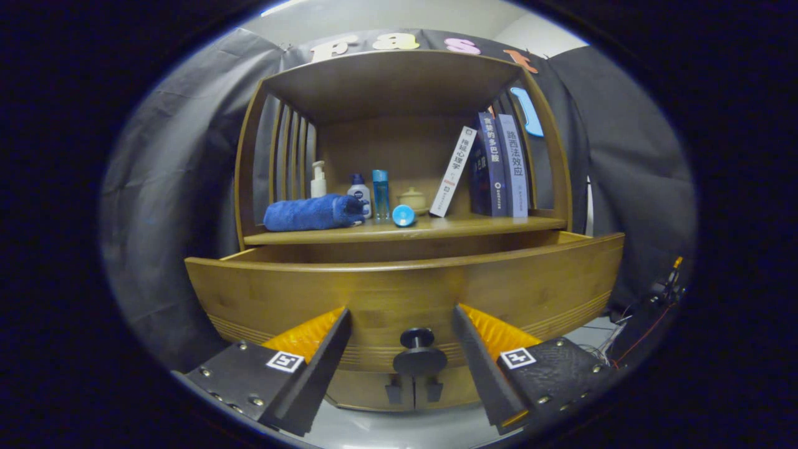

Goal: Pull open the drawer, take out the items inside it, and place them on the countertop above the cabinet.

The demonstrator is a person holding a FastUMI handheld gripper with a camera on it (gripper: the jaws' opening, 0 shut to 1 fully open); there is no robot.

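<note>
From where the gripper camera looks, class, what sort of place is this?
Likely a staged home corner in a booth: a wooden cabinet, toiletry bottles, books and cloth wall. The gripper is open near the drawer knob.

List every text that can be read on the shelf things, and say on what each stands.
"拖延心理学": spine of the leaning white book.
"路西法效应": spine of the pale upright book.
"多巴胺": end of the dark blue book title; the rest is blurred.
White bottle: print too small to read.
Gripper, open, fingers either side of the drawer knob: code squares, no words.
</note>
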